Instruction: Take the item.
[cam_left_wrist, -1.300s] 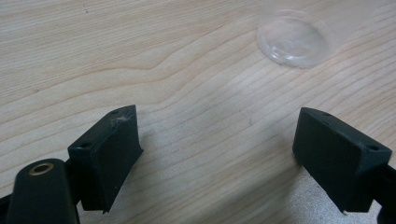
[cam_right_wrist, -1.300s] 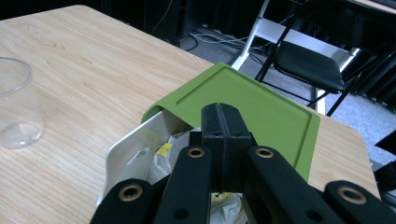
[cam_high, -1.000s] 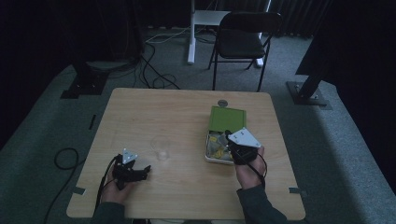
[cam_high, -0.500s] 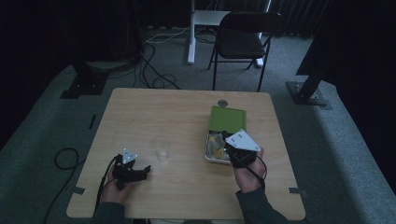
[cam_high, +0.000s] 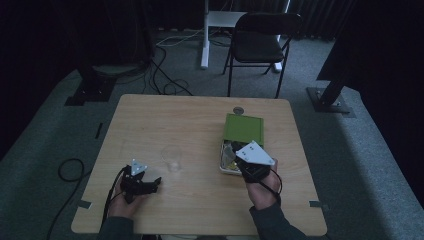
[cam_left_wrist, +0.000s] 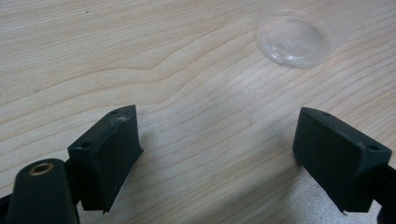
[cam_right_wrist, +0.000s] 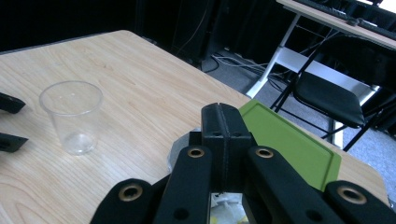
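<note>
Left tongs (cam_left_wrist: 215, 149) gape over bare desk (cam_high: 165, 120); upright cup (cam_high: 172, 159) just ahead. Right tongs (cam_right_wrist: 225, 135) closed, empty, above green-lidded box (cam_high: 243, 129), long axis running away from person.

Left gripper (cam_high: 156, 182) near clear cup (cam_high: 172, 159), right gripper (cam_high: 239, 161) over green-lidded box (cam_high: 243, 129)

black folding chair (cam_high: 260, 47), floor cables (cam_high: 165, 75)

A dim room with grey carpet (cam_high: 350, 165), a black folding chair (cam_high: 260, 47) and floor cables (cam_high: 165, 70) behind the wooden table (cam_high: 165, 125).
</note>
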